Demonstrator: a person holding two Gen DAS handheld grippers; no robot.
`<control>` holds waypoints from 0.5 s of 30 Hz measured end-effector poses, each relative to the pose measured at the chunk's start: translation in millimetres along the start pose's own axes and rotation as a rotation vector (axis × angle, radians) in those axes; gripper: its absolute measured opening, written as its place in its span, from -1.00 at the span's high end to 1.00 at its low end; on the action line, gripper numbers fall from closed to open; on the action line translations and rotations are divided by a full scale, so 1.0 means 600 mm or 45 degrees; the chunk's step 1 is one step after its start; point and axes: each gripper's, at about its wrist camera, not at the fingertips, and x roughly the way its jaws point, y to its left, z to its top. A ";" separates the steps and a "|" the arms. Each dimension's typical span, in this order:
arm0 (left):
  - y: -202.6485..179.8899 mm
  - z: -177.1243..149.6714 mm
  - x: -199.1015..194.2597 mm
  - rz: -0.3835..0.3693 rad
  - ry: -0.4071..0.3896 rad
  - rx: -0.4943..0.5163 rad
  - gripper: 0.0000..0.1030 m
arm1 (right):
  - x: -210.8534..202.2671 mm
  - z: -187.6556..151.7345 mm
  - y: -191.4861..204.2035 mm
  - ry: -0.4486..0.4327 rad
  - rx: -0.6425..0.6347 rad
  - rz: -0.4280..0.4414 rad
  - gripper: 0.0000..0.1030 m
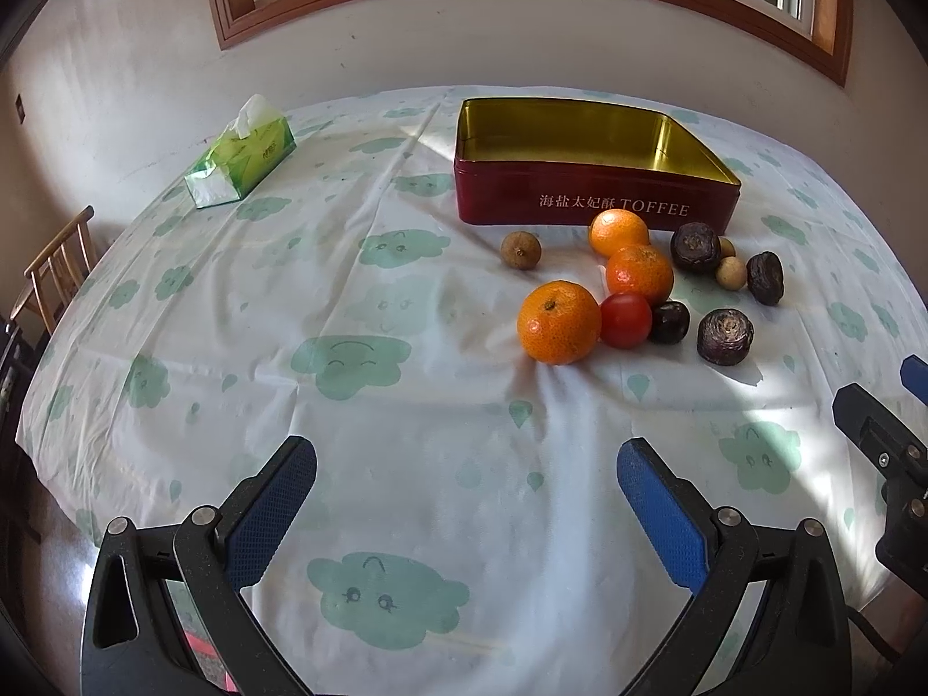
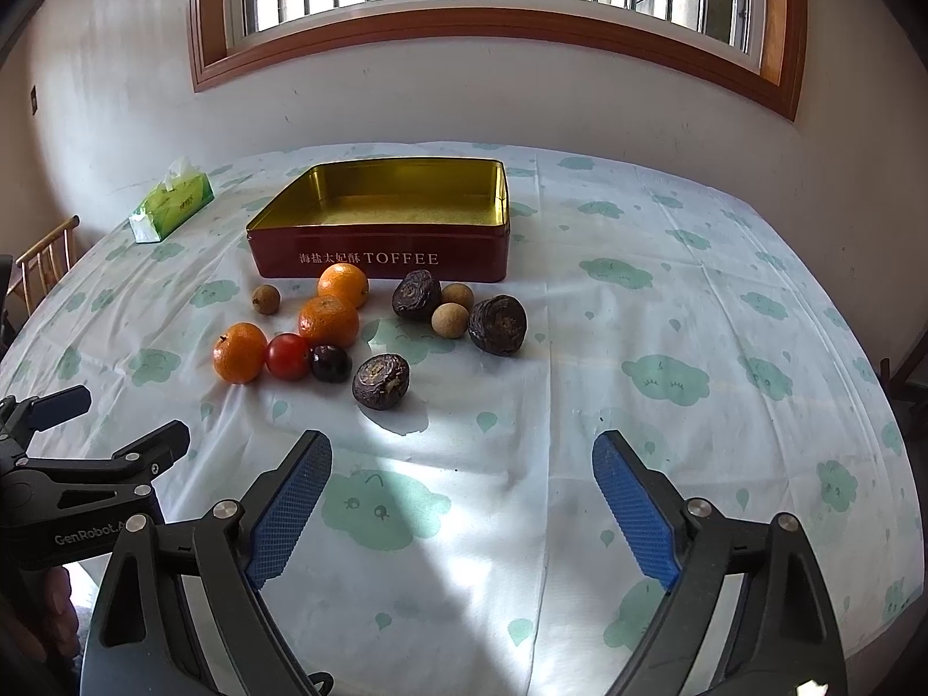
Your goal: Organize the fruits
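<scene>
A red toffee tin (image 1: 597,206) (image 2: 380,258) with an empty gold inside stands on the table. In front of it lie three oranges, the nearest one (image 1: 558,322) (image 2: 239,352) next to a red tomato (image 1: 625,319) (image 2: 287,355) and a dark cherry (image 1: 669,322) (image 2: 330,363). Dark water chestnuts (image 1: 725,336) (image 2: 381,381) and small brown longans (image 1: 521,250) (image 2: 449,320) lie around them. My left gripper (image 1: 467,467) is open and empty, short of the fruit. My right gripper (image 2: 462,458) is open and empty, short of the nearest chestnut.
A green tissue box (image 1: 240,159) (image 2: 171,206) sits at the back left of the cloud-print tablecloth (image 1: 371,359). A wooden chair (image 1: 55,267) stands off the table's left edge. The wall and window lie behind the table.
</scene>
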 end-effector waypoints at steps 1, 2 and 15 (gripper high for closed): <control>0.000 0.000 0.000 0.001 0.001 -0.001 -0.99 | 0.000 0.000 0.000 0.000 -0.001 0.000 -0.75; 0.000 0.000 0.000 0.000 0.003 -0.003 -0.99 | 0.000 0.000 0.000 0.000 -0.001 -0.001 -0.74; 0.001 -0.001 0.006 -0.018 0.016 -0.011 -0.99 | 0.003 -0.004 0.004 0.006 -0.012 0.004 -0.70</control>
